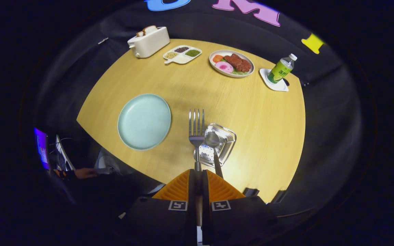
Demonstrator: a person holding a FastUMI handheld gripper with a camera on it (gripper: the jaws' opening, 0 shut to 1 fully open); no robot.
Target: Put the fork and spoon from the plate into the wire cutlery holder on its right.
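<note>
the gripper (197, 177) is pressed together on the handle of the fork (196, 131), tines held forward so the handle can be lowered first. just ahead, the wire cutlery holder (222, 145) is seen with the spoon (213, 143) already stood in it. to its left, the plate (144, 121) lies bare.
</note>
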